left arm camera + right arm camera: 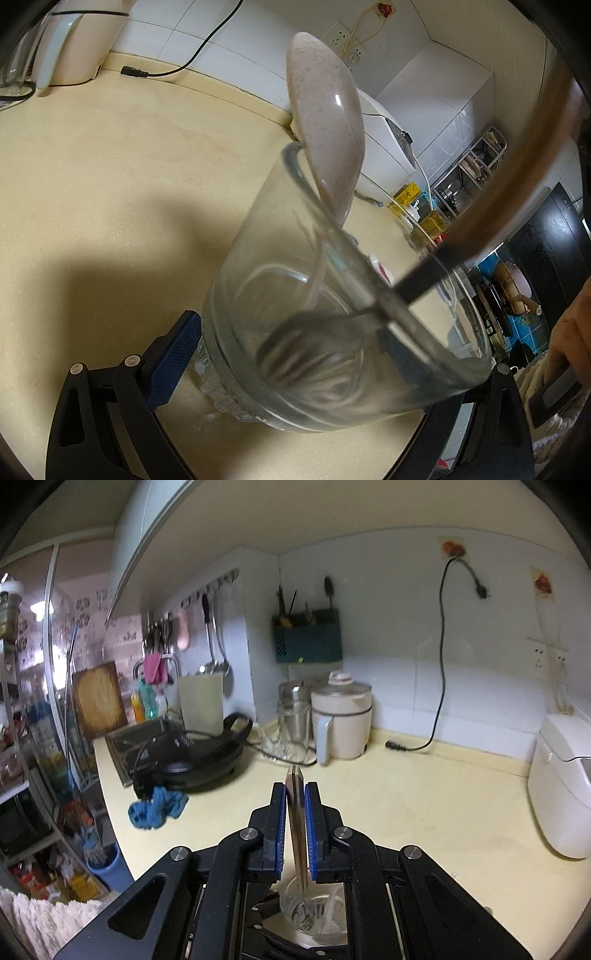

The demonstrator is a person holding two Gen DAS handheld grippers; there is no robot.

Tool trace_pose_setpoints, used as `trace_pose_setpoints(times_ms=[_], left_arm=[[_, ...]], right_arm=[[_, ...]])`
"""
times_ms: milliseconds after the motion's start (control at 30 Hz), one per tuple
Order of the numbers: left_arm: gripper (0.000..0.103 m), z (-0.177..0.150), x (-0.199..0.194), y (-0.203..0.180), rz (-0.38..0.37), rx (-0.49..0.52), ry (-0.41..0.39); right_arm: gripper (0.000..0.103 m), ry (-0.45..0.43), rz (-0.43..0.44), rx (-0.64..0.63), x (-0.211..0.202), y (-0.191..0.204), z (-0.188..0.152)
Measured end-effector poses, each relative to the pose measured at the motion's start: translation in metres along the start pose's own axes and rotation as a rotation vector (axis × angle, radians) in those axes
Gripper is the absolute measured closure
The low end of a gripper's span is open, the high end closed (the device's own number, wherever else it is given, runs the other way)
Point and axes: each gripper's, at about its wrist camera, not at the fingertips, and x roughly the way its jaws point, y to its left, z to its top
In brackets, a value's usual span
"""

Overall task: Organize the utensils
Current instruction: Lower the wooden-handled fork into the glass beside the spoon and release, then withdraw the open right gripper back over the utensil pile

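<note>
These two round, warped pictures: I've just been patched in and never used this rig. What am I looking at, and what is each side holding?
There is no robot arm. A person holds one pair of tongs in each hand, and a wide-angle camera on each looks forward along its fingers, hence the bending.

The left-hand picture: the left tongs, with blue pads, are clamped on a clear drinking glass above the pale yellow counter. A speckled pinkish spoon stands in the glass. A blurred fork reaches in from the right.

The right-hand picture: the right tongs are shut on that metal fork's handle, its prongs down inside the glass below.

Further back on the counter are a white kettle, a black pan, a blue cloth and a white cooker.
</note>
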Motion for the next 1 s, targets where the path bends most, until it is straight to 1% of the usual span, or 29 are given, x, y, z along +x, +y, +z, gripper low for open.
trace_pose_setpoints(times_ms=[67, 267, 333, 367, 400, 433, 533, 700, 833, 900, 933, 967, 1000], left_arm=[[0.006, 0.0, 0.0, 0.0, 0.0, 0.0, 0.0], [0.006, 0.0, 0.001, -0.001, 0.0, 0.0, 0.0], [0.006, 0.0, 0.001, -0.001, 0.0, 0.0, 0.0], [0.006, 0.0, 0.001, -0.001, 0.0, 0.0, 0.0], [0.006, 0.0, 0.001, 0.0, 0.0, 0.0, 0.0], [0.006, 0.0, 0.001, -0.001, -0.001, 0.0, 0.0], [0.006, -0.001, 0.001, -0.002, 0.0, 0.0, 0.0], [0.006, -0.001, 0.002, -0.002, 0.0, 0.0, 0.0], [0.006, -0.001, 0.002, -0.002, 0.0, 0.0, 0.0], [0.006, -0.001, 0.002, -0.002, 0.0, -0.001, 0.0], [0.006, -0.001, 0.002, -0.002, 0.0, 0.0, 0.0], [0.006, -0.001, 0.002, -0.002, 0.0, -0.001, 0.0], [0.006, -0.001, 0.002, -0.002, 0.0, 0.0, 0.0]], right_arm=[[0.092, 0.033, 0.008, -0.001, 0.013, 0.0, -0.003], [0.091, 0.057, 0.033, 0.012, 0.029, 0.0, 0.002], [0.086, 0.073, 0.032, 0.015, 0.032, 0.0, 0.003], [0.078, 0.081, 0.028, 0.014, 0.034, 0.0, 0.002], [0.074, 0.082, 0.025, 0.018, 0.034, 0.0, 0.001], [0.074, 0.082, 0.024, 0.028, 0.033, -0.002, 0.0], [0.073, 0.067, 0.019, 0.049, 0.026, -0.007, -0.001], [0.073, 0.0, -0.006, 0.103, 0.002, -0.025, 0.0], [0.073, -0.042, -0.082, 0.161, -0.018, -0.054, -0.008], [0.073, -0.064, -0.145, 0.199, -0.029, -0.073, -0.015], [0.073, -0.072, -0.189, 0.213, -0.033, -0.082, -0.02], [0.073, -0.079, -0.265, 0.226, -0.039, -0.094, -0.029], [0.073, -0.079, -0.304, 0.231, -0.042, -0.1, -0.033]])
